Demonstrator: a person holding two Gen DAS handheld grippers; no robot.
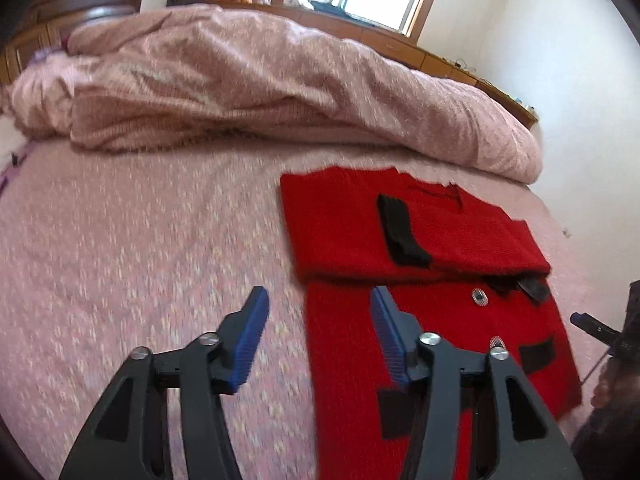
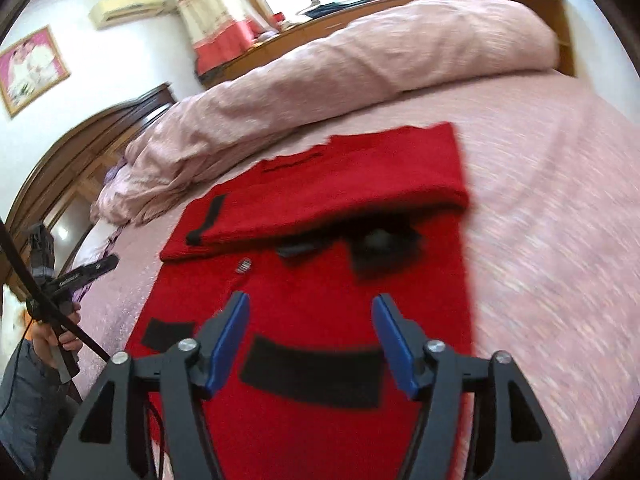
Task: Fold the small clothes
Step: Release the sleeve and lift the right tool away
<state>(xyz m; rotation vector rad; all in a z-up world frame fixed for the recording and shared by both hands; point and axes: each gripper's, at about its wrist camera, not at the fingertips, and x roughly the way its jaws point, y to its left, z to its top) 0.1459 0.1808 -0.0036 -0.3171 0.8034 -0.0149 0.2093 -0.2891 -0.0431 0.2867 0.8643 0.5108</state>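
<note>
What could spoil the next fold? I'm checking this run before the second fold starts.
1. The red knit garment with black patches has its folded upper layer lying loose; dragging the lower part may pull it open.
2. The left gripper hovers over the garment's edge with jaws open, so it might pinch the pink patterned bedspread too.

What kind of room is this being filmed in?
Most likely a home bedroom. The red garment lies on a bed with a pink bedspread, a rumpled pink duvet bunched behind it. A dark wooden headboard and a framed picture on the wall fit that too.
</note>
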